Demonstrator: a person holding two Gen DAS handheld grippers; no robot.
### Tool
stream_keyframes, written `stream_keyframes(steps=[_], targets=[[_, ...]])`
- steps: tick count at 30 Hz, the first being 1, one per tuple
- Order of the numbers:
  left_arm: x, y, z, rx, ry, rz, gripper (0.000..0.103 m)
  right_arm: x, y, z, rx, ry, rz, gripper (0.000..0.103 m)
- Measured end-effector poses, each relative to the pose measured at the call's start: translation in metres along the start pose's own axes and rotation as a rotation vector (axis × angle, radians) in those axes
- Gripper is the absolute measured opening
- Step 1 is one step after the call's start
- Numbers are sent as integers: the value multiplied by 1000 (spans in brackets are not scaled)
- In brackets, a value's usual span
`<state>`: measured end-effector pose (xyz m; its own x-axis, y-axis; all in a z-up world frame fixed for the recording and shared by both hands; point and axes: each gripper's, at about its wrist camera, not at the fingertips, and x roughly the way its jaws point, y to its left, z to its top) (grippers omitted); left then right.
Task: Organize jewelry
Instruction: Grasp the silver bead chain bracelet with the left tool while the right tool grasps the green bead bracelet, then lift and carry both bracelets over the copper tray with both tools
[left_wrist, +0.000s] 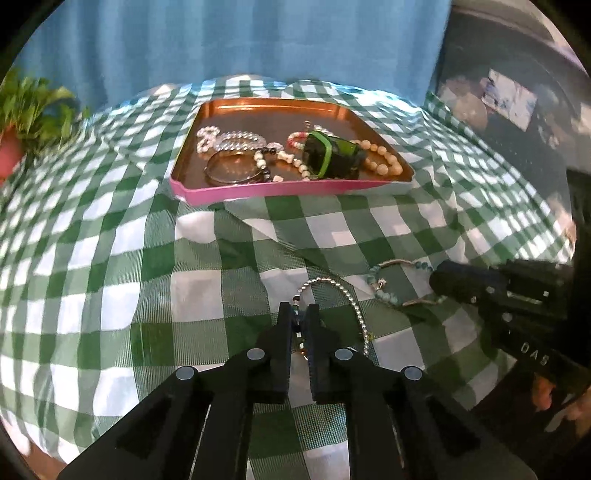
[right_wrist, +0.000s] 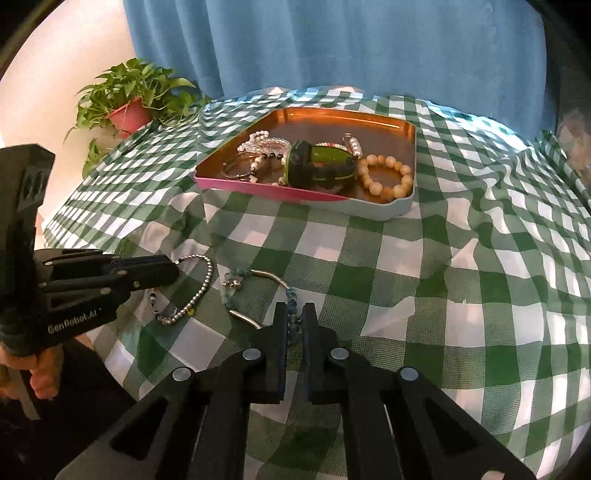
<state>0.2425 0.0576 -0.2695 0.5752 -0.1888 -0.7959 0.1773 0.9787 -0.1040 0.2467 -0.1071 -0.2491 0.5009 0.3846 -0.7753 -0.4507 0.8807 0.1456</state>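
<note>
On a worktop (right_wrist: 424, 258) draped in green-and-white check, two bracelets lie in front of a copper-lined tray (right_wrist: 404, 206) with pink and pale blue walls. The left hand-held gripper (left_wrist: 298, 314) has its jaws nearly together on the silver bead bracelet (left_wrist: 352, 302), its dark-beaded stretch pinched between the fingers. The right hand-held gripper (right_wrist: 294, 314) is likewise closed on the blue-green bead bracelet (right_wrist: 236, 291), clamping its beaded strand at the near end. In the right wrist view the silver bracelet lies at 9 o'clock of the blue-green one, just beside it. The tray sits at 12 o'clock, well apart, holding a green-and-black watch (right_wrist: 321, 166), a cream bead bracelet (right_wrist: 384, 173), clear and pearl strands and a metal bangle (left_wrist: 229, 170). A potted plant (right_wrist: 129, 99) stands at 10 o'clock before a blue curtain (right_wrist: 332, 44).
</note>
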Motion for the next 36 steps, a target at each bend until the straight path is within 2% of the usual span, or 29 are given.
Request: stream_keyframes(steps=[4, 8, 9, 12, 16, 17, 19, 29, 36], targets=[[1, -6, -1, 37, -17, 29, 11, 2, 2, 0, -9, 0, -15, 14], [2, -4, -1, 39, -16, 22, 9, 3, 14, -3, -81, -14, -82, 15], [2, -3, 0, 31, -14, 11, 7, 4, 18, -3, -98, -15, -89, 8], [2, 6, 2, -36, -5, -33, 3, 4, 17, -2, -93, -18, -69, 6], [1, 13, 4, -116, 16, -71, 4, 0, 4, 3, 5, -30, 1, 6], [0, 14, 5, -142, 25, -101, 4, -4, 2, 6, 29, -44, 6, 6], [-8, 9, 9, -157, 5, -117, 4, -11, 5, 9, 42, -68, 12, 6], [-58, -26, 16, -105, -101, -48, 4, -71, 34, 16, -2, -187, -2, 6], [-110, -31, 21, -134, -201, -55, 4, -125, 35, 16, 97, -267, 29, 6]])
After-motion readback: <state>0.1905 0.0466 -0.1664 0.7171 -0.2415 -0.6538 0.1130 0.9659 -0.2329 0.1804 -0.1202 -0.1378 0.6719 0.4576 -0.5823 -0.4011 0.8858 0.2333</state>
